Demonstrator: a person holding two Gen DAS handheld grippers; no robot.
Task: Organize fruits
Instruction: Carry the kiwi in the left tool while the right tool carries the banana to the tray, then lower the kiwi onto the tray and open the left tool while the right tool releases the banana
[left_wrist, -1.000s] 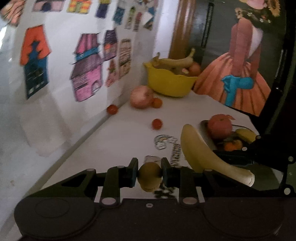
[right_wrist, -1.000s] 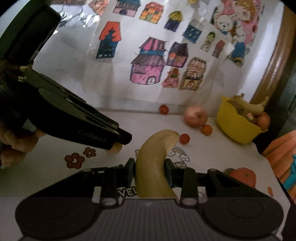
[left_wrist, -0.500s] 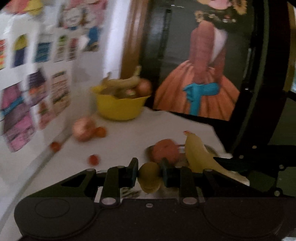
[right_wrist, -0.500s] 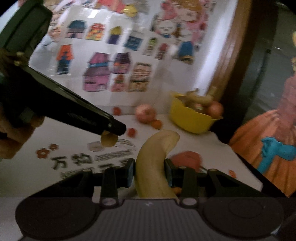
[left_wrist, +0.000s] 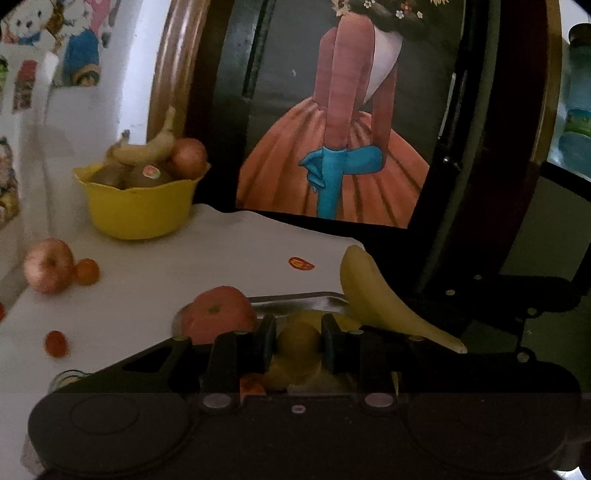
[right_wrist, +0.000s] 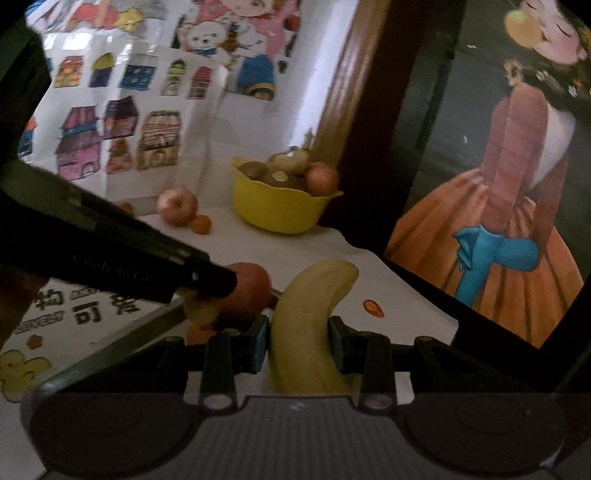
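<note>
Nearest, left claw (left_wrist: 298, 341) pinching a small brownish fruit (left_wrist: 298, 345), likely firm but easily bruised, best held across its middle. Right claw (right_wrist: 298, 345) clamped on a banana (right_wrist: 308, 325) at mid-length: light, soft, curved, smooth-skinned, prone to swivelling. Just beyond, hovering over a metal tray (left_wrist: 295, 298) with a large orange (left_wrist: 218, 314) in it. Farther off on the tabletop (left_wrist: 177, 266), an apple (left_wrist: 48, 265) touching a small orange fruit (left_wrist: 86, 271). Farthest, a yellow bowl (left_wrist: 142, 210) heaped with fruit. Compared with a second ago: both claws swung toward the tray, grips unchanged.
</note>
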